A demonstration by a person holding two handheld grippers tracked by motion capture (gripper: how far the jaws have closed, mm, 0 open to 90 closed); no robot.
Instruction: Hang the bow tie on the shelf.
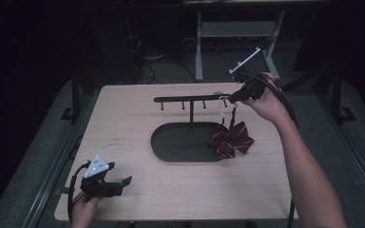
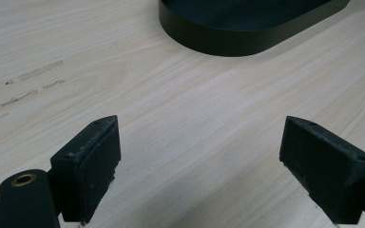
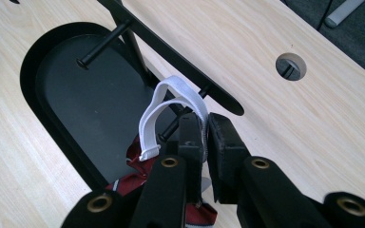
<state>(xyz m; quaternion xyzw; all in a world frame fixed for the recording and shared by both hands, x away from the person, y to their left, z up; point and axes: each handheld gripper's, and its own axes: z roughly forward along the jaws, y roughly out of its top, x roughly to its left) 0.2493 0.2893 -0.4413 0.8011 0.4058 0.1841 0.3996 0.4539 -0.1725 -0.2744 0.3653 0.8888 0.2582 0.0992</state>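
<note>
My right tongs (image 1: 229,99) are pinched closed on the white strap (image 3: 171,107) of a red striped bow tie (image 1: 232,138). In the right gripper view the strap loops up from between the pads (image 3: 190,137), and its top lies against the last peg (image 3: 204,90) under the bar of the black rack (image 1: 190,99); whether the loop is over the peg I cannot tell. The bow itself hangs below my right tongs, its lower edge at the right end of the rack's oval base (image 1: 180,142). Touching or just clear of the base: cannot tell.

Right hand (image 1: 266,102) is held high at the bar's right end, cable trailing back along the forearm.

My left tongs (image 1: 121,181) lie low near the front left corner of the surface (image 1: 133,114), well apart from the rack. Pads spread wide with nothing between them; in the left gripper view bare wood grain shows through the gap, and the curved edge of the base sits ahead. Faint scuff marks (image 2: 33,83) on the wood ahead and to the left of them.
</note>
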